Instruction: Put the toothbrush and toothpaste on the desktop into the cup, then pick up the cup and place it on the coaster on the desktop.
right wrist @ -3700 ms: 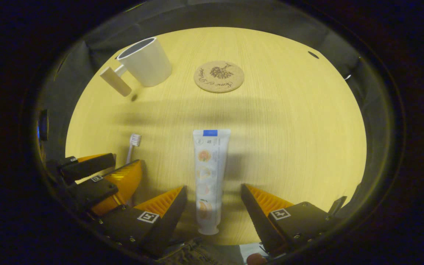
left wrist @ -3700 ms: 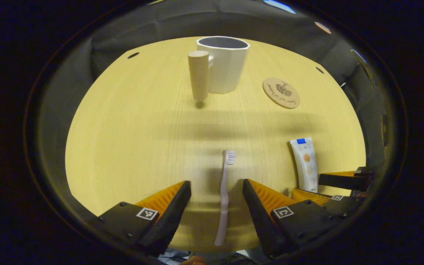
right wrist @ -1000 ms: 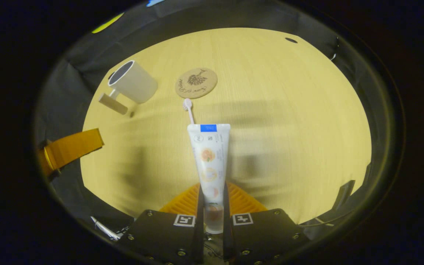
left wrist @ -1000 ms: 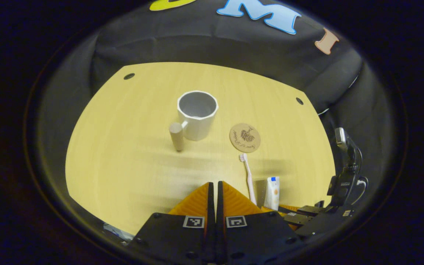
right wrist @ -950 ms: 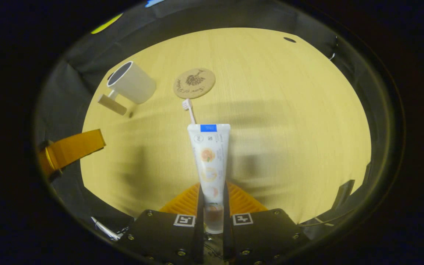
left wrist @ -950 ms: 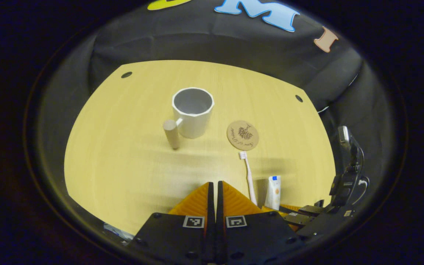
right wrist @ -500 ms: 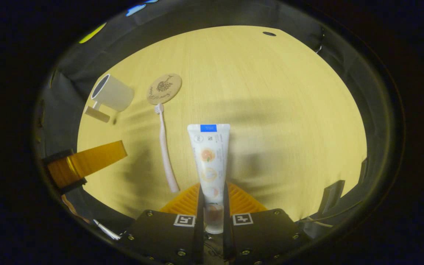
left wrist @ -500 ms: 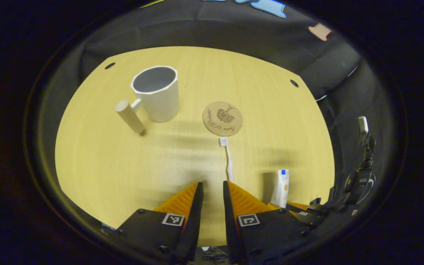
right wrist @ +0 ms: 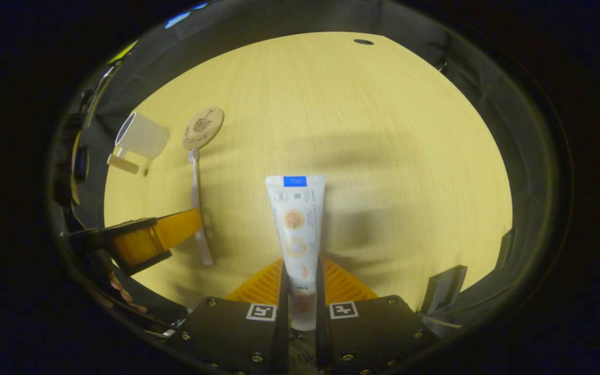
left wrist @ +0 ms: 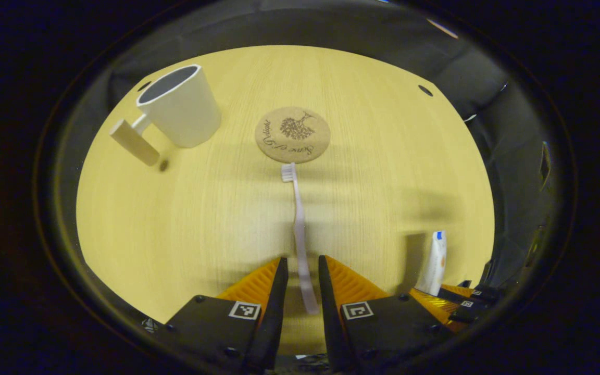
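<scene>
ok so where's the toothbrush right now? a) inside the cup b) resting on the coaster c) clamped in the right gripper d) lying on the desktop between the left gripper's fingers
d: the toothbrush lies flat on the desktop, its handle end in the gap between the left gripper fingers, which stand apart on either side; its head stops just short of the coaster.

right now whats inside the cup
In the left gripper view the cup leans away, so only the upper part of its grey inner wall shows, with nothing sticking out. Its bottom is hidden. The toothbrush lies on the table; the right gripper holds the toothpaste.
</scene>
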Demonstrator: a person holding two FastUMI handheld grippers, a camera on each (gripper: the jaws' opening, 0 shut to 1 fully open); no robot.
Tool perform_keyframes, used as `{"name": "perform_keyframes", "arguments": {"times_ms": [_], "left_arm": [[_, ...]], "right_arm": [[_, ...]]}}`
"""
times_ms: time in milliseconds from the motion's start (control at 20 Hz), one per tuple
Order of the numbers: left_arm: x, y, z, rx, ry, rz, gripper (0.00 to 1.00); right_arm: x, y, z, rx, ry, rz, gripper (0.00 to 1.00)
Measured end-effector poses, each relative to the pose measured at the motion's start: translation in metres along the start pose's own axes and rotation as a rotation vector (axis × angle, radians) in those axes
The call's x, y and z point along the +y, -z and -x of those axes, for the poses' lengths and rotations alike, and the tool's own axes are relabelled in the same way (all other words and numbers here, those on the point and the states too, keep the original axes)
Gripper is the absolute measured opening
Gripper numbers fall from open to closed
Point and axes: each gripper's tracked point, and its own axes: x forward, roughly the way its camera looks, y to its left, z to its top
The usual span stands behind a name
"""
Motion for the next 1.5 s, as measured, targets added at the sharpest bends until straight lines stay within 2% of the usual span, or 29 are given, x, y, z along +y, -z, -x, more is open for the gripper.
{"name": "perform_keyframes", "arguments": {"times_ms": [350, 450, 550, 600, 700, 750, 800, 1100, 1500], "left_arm": [[0.015, -0.008, -0.006, -0.023, -0.096, -0.022, 0.45], [0.015, -0.013, 0.0, -0.03, -0.098, -0.014, 0.24], [0.014, -0.017, 0.0, -0.029, -0.099, -0.018, 0.1], [0.014, -0.018, 0.001, -0.022, -0.1, -0.025, 0.07], [0.015, -0.022, 0.005, -0.02, -0.086, -0.032, 0.07], [0.013, -0.019, 0.004, -0.018, -0.074, -0.029, 0.14], [0.019, -0.027, 0.011, -0.024, -0.07, -0.029, 0.07], [0.005, -0.036, 0.038, -0.09, -0.037, -0.024, 0.07], [0.011, -0.082, 0.111, -0.229, -0.011, -0.027, 0.07]], "right_arm": [[-0.005, -0.001, 0.001, 0.011, -0.011, 0.007, 0.22], [-0.004, -0.001, 0.001, 0.015, -0.015, 0.009, 0.22], [-0.003, -0.001, 0.002, 0.016, -0.017, 0.012, 0.22], [-0.002, -0.002, 0.002, 0.016, -0.017, 0.012, 0.22], [-0.002, -0.002, 0.001, 0.015, -0.015, 0.01, 0.22], [0.0, -0.002, 0.001, 0.014, -0.014, 0.008, 0.22], [0.0, -0.002, 0.002, 0.013, -0.014, 0.004, 0.22], [0.006, -0.002, 0.005, 0.011, -0.024, 0.011, 0.22], [0.026, -0.006, 0.004, -0.008, -0.04, 0.012, 0.22]]}}
